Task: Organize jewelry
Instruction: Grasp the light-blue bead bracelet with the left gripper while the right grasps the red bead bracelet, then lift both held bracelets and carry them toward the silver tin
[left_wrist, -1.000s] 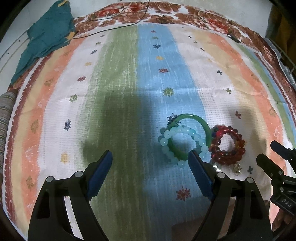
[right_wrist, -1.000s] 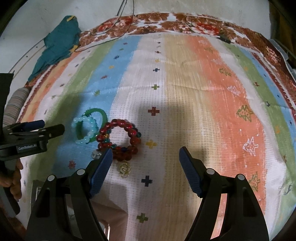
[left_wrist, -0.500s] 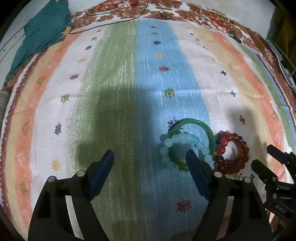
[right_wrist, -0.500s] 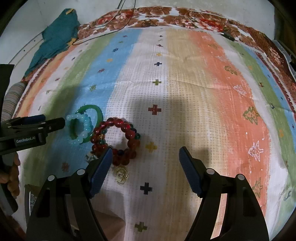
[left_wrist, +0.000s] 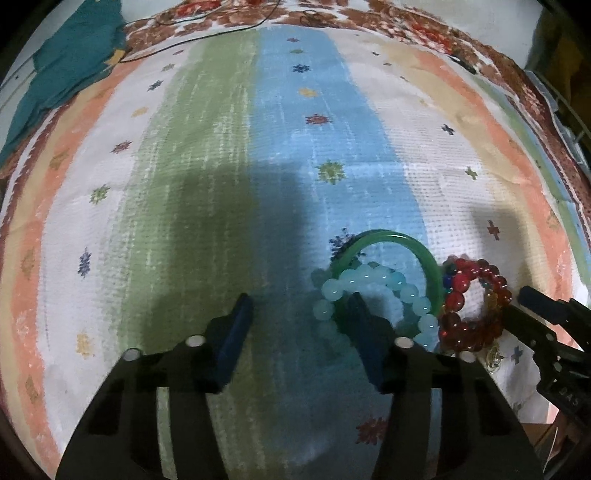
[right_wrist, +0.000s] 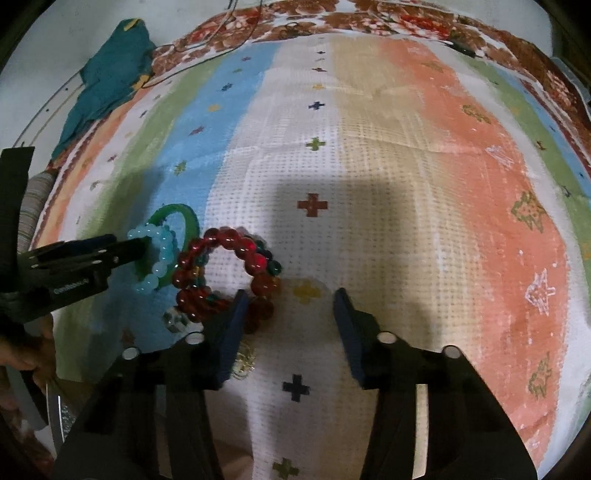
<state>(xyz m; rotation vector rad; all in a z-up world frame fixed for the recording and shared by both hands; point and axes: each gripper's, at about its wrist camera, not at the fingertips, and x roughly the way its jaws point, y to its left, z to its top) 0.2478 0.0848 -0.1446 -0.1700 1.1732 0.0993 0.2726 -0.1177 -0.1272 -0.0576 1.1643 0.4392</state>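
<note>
A green bangle lies on the striped cloth with a pale blue bead bracelet on it; a dark red bead bracelet lies touching to their right. My left gripper is open, its right finger over the blue bracelet's near edge. In the right wrist view the red bracelet sits left of centre, the blue bracelet and bangle beyond it. My right gripper is open, its left finger at the red bracelet's near side. A small gold piece lies below it.
A teal cloth lies at the far left corner with a thin black cable running along the far edge. The cloth's front edge is near the grippers. A hand holds the left gripper's handle.
Both grippers have moved forward and lower toward the bracelets, and both jaw gaps have narrowed somewhat. The jewelry has not moved.
</note>
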